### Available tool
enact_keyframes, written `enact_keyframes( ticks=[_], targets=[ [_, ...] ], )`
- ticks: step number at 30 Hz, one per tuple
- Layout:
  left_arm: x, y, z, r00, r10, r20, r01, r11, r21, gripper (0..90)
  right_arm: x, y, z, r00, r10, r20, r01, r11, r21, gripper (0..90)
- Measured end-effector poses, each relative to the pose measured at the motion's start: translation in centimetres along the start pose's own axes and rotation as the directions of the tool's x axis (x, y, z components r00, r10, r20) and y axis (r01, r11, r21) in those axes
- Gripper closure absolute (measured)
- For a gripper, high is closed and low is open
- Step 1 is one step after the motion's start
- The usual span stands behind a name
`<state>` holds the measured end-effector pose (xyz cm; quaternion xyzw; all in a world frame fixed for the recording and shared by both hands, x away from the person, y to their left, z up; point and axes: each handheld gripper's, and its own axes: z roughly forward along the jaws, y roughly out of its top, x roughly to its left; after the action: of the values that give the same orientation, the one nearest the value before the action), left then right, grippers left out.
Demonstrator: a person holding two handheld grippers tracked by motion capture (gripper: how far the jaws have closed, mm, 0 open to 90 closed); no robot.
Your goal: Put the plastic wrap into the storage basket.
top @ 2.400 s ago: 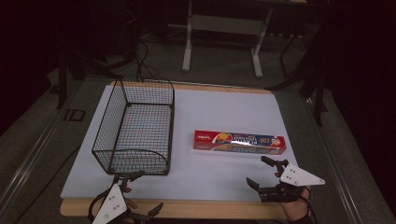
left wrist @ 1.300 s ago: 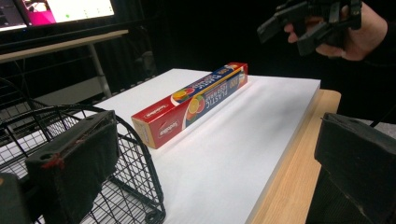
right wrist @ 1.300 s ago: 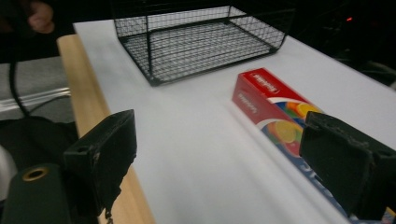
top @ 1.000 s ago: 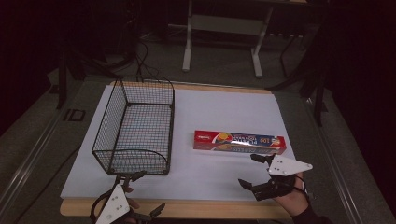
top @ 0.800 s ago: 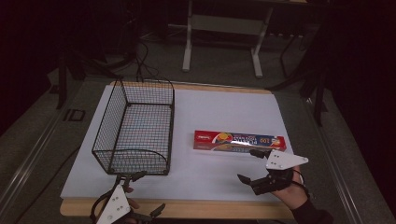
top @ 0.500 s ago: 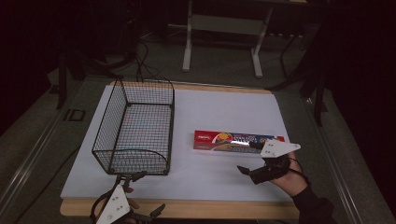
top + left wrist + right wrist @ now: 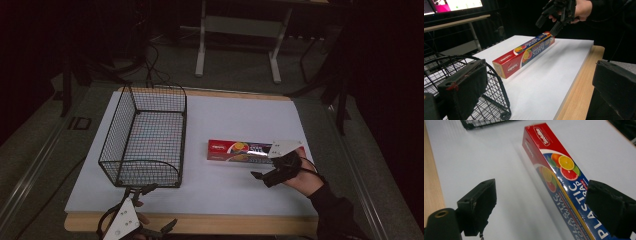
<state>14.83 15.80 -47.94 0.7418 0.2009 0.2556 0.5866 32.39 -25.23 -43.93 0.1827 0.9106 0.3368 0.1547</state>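
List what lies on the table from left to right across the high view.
Left hand-held gripper → wire basket → plastic wrap box → right hand-held gripper, open at the box's right end.

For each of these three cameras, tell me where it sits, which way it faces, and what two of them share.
High view: above the table's near side, looking forward and down on the white table, black wire basket and both claws; a sleeved right forearm shows.
Left gripper view: on the left claw, near the basket, facing across to the red plastic wrap box and the right claw; its open jaws show.
Right gripper view: on the right claw, looking along the box; open jaws either side of it.
All share the box.
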Motion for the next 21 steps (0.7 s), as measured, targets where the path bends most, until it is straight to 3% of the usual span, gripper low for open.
enact_keyframes(
  ticks=[10,14,17,21],
  targets=[
    [0.0,0.0,0.0,1.0000,-0.001,0.003,0.001,1.0000,0.002,0.5,-2.0,0.7,1.5,0.9997,-0.024,0.001,0.024,0.996,0.090,10.4],
    [0.0,0.0,0.1,1.0000,-0.002,0.004,0.002,1.0000,0.003,0.5,-2.7,0.7,2.1,0.9994,-0.026,0.024,0.024,0.994,0.107,10.3],
    [0.0,0.0,0.0,1.0000,-0.002,0.005,0.002,1.0000,0.006,0.5,-3.1,0.7,2.7,0.9978,-0.058,0.033,0.053,0.989,0.140,10.3],
    [0.0,-0.1,0.0,1.0000,-0.001,0.004,0.001,1.0000,0.008,0.5,-3.7,0.9,3.4,0.9982,-0.057,0.016,0.053,0.981,0.184,10.4]
  ],
)
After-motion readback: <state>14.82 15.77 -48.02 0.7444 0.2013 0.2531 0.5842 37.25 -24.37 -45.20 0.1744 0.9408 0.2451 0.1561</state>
